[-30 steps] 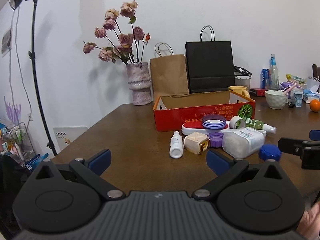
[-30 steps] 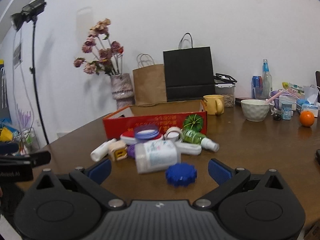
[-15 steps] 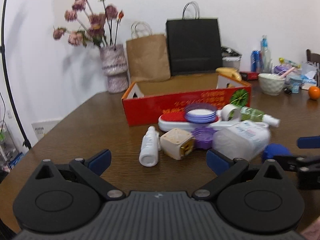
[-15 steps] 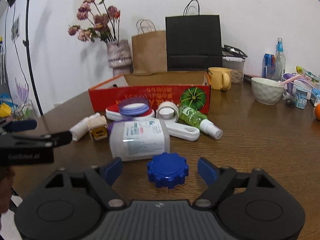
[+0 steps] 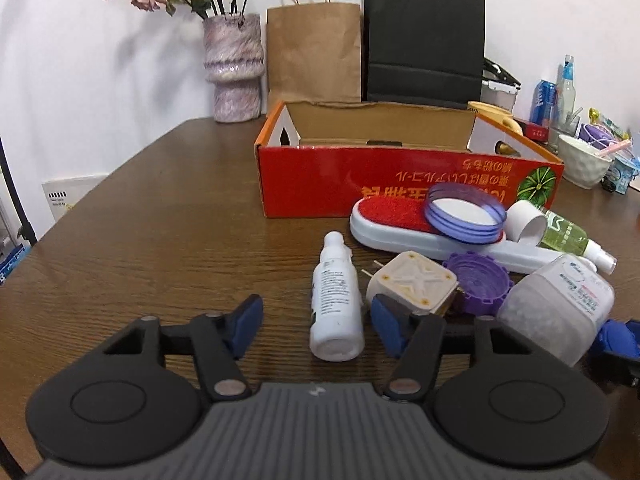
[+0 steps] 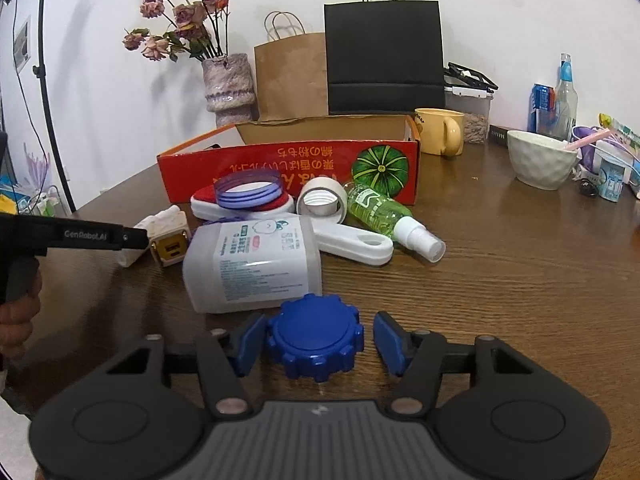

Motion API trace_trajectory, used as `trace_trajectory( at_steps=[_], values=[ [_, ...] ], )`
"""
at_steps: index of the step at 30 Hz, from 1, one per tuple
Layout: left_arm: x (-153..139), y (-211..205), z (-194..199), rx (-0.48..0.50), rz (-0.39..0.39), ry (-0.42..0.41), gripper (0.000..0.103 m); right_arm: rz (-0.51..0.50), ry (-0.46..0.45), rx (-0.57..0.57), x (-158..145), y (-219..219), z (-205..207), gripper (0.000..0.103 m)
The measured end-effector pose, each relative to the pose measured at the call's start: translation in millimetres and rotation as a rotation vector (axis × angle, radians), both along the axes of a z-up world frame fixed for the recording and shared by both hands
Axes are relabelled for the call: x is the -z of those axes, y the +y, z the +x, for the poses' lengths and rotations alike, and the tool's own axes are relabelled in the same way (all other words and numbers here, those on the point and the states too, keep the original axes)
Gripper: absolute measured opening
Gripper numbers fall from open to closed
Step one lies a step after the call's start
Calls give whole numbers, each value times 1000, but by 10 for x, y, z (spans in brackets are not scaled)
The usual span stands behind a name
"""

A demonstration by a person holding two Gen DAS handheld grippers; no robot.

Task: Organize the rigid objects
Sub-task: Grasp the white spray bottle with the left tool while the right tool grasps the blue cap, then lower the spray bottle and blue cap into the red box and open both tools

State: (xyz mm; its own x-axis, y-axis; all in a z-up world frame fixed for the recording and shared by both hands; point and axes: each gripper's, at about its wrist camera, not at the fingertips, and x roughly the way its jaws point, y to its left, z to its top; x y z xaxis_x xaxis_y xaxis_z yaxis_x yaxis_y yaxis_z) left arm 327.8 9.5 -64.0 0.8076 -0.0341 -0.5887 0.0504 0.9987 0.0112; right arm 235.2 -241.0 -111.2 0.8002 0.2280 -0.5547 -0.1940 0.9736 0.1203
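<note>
A small white bottle lies on the table between the open fingers of my left gripper. Beside it are a cream cube adapter, a purple cap and a frosted jar. My right gripper is open around a blue ridged cap; its left pad touches or nearly touches the cap, and the right pad stands apart. The frosted jar lies just beyond the cap. An open red cardboard box stands behind the pile and also shows in the right wrist view.
A red-and-white brush, a purple ring lid, a white cap and a green spray bottle lie before the box. Behind it are a vase, paper bags, a yellow mug and a white bowl.
Both grippers have moved forward and down to the pile. The left now straddles the white bottle and the right straddles the blue cap, with narrower gaps.
</note>
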Motion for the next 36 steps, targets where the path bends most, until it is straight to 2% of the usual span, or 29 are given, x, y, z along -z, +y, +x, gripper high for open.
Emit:
trace_trajectory(
  at_steps=[1,2,3,10,16,21,28,32,36],
  values=[
    [13,2,14,4,-3,6,44,2,0,1,0,-3,8,58],
    [24,6,25,12,-10,16,31,0,-2,1,3,-8,18,53],
    [27,-4,29,14,-12,22,30,-8,-6,1,5,-2,22,52],
    [-27,-46,-333,-17,4,-2,29,1,-23,14,7,-29,-112,52],
    [-46,12,-810,-37,-57,45,28,7,-36,11,-28,-12,-428,52],
    [-62,-78,-1139,-12,-15,43,28,14,-55,-31,-75,82,-687,52],
    [-7,-167,-1063,70,88,60,30,13,-91,-54,-141,169,-919,52],
    [-11,-123,-1025,101,76,67,28,13,-114,-42,-179,136,-1024,52],
    [-99,-97,-1284,88,25,-33,28,18,-141,-26,-228,77,-1131,52]
  ],
)
